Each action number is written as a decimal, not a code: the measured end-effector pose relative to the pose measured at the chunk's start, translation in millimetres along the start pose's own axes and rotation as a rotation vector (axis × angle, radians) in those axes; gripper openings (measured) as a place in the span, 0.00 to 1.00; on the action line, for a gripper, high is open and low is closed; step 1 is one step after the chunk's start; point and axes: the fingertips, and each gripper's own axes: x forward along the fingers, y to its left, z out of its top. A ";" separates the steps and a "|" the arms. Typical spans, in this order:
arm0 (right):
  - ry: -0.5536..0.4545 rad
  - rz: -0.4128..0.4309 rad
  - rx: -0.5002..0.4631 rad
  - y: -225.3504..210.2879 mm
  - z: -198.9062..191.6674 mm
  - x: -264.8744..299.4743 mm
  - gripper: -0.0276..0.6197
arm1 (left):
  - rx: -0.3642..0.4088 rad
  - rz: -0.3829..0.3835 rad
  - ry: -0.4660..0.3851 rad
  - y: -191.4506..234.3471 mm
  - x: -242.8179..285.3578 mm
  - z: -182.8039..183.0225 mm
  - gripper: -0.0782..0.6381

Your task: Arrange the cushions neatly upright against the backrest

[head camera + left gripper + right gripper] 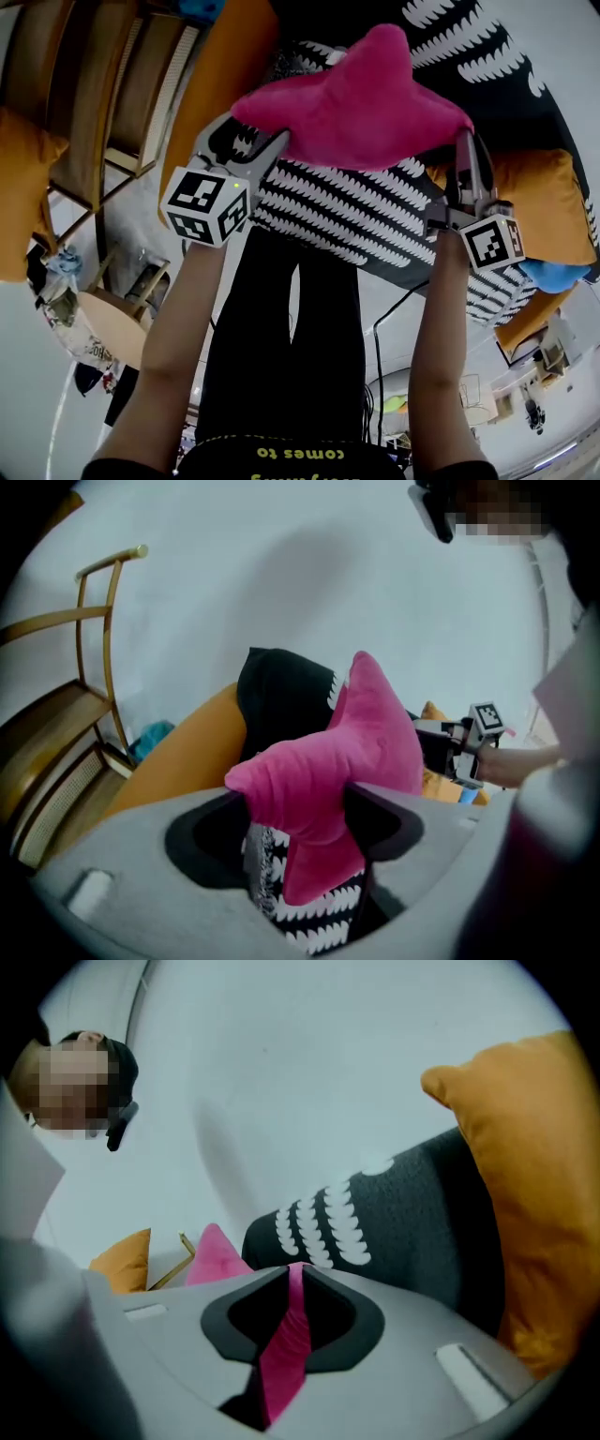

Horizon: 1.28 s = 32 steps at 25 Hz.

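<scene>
A bright pink cushion point(356, 103) hangs in the air between my two grippers, above a black cushion with white leaf print point(356, 216). My left gripper point(281, 145) is shut on a thick bunched corner of the pink cushion point(366, 742), its pads pressing into the fabric on both sides. My right gripper point(464, 150) is shut on a thin edge of the pink cushion point(286, 1354) at the opposite corner. In the left gripper view the right gripper point(469, 733) shows beyond the cushion. An orange cushion point(548, 202) lies to the right, leaning by the black printed cushion point(394, 1222).
Another orange cushion point(23, 187) sits far left, beside a wooden chair point(94, 94). A long orange cushion point(178, 761) lies left of the black one. A blue object point(553, 275) lies under the right orange cushion. A small round table point(117, 323) stands on the floor by my legs.
</scene>
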 end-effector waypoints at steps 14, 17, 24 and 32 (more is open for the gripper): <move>-0.119 -0.295 -0.034 -69.2 -10.6 24.9 0.40 | 0.088 0.083 0.016 20.7 84.3 19.3 0.62; -0.101 -0.289 -0.067 -61.7 -1.0 30.6 0.53 | 0.124 0.138 0.045 27.5 81.1 25.4 0.64; -0.244 -0.242 -0.236 -1.7 69.4 -4.9 0.53 | 0.162 0.251 -0.082 22.0 30.7 64.0 0.64; -0.299 -0.104 -0.447 74.2 102.5 -42.1 0.41 | 0.229 0.208 -0.278 -39.7 -19.8 112.9 0.57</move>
